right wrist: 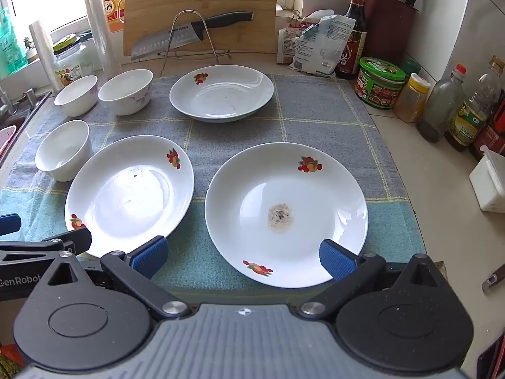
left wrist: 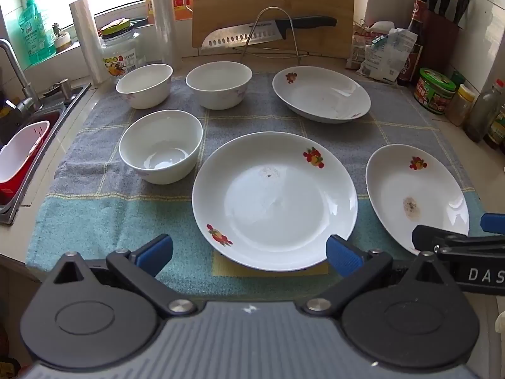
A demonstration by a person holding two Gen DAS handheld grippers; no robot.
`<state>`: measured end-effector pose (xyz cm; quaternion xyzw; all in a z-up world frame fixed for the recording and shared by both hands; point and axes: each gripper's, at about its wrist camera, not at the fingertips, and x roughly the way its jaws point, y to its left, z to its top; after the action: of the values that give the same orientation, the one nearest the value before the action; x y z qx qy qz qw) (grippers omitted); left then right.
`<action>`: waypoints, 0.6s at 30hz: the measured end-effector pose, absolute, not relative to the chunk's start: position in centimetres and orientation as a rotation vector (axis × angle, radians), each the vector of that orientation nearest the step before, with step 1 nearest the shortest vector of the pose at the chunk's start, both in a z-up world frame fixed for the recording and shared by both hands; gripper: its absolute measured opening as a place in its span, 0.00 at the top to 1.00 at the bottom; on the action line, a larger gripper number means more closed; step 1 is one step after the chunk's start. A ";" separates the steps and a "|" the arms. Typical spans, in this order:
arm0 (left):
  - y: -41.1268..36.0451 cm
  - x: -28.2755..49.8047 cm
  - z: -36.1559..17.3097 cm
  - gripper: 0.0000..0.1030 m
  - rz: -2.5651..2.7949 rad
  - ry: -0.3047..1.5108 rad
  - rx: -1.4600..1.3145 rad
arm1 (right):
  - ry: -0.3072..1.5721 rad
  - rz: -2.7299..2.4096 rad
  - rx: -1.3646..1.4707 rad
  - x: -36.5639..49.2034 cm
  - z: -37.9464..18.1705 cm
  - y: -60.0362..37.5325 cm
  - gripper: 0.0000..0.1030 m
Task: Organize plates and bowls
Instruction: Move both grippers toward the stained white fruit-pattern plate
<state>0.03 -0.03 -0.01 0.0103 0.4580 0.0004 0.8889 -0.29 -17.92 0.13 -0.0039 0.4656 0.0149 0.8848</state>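
My left gripper (left wrist: 249,254) is at the bottom of its view, spread wide, and it holds nothing. The middle plate (left wrist: 274,200) lies straight ahead of it, in the lower middle of the frame. The plate's near rim sits between my two blue pads (left wrist: 342,254), but I cannot tell if they touch it.

My right gripper (right wrist: 243,257) is spread wide too and holds nothing. The stained plate (right wrist: 285,213) lies right in front of it, in the lower middle of that view. One blue pad (right wrist: 336,259) shows over the plate's near rim. I cannot tell if it touches.

So each hand has its own plate right ahead. The plates are round, so no side is the long side. The two plates lie just beside each other on the checked cloth (left wrist: 104,195). I think the next move is to grab one near rim and stack it on the other.

Farther back, at the upper right in the left view, is the third plate (left wrist: 320,93).

The near bowl (left wrist: 161,145) sits left of the middle plate, closer to my left hand. Two more bowls (left wrist: 145,85) (left wrist: 219,83) stand behind it, side by side, well apart from both grippers.
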 end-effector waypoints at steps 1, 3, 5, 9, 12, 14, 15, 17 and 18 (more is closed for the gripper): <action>-0.1 0.0 0.0 0.01 0.002 0.952 0.020 | 0.969 0.031 -0.006 -0.3 0.1 -17.9 0.00; -0.2 0.0 0.1 0.01 0.004 0.950 0.022 | 0.970 0.034 -0.003 -0.3 0.2 -18.0 0.00; -0.3 0.1 0.2 0.01 0.006 0.950 0.024 | 0.967 0.033 -0.006 -0.4 0.2 -18.0 0.00; 0.2 -0.2 0.4 0.01 0.002 0.948 0.012 | 0.966 0.033 -0.002 -0.5 0.1 -18.1 0.00; 0.0 -0.5 0.4 0.01 -0.001 0.947 0.015 | 0.963 0.033 -0.003 -0.4 0.3 -18.1 0.00; -0.1 -0.5 0.6 0.01 -0.001 0.945 0.014 | 0.961 0.033 -0.003 -0.4 0.3 -18.2 0.00; 0.2 -0.4 0.4 0.01 -0.002 0.944 0.010 | 0.959 0.031 -0.004 -0.5 0.5 -18.1 0.00; 0.2 -0.4 0.4 0.01 -0.001 0.944 0.011 | 0.956 0.031 -0.009 -0.8 0.5 -18.0 0.00; 0.2 -0.4 0.5 0.01 -0.002 0.944 0.010 | 0.956 0.031 -0.008 -0.8 0.5 -18.0 0.00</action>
<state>-0.41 0.21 0.45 0.0049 0.4548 -0.0008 0.8906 -0.79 -18.00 0.48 -0.0040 0.4602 0.0151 0.8877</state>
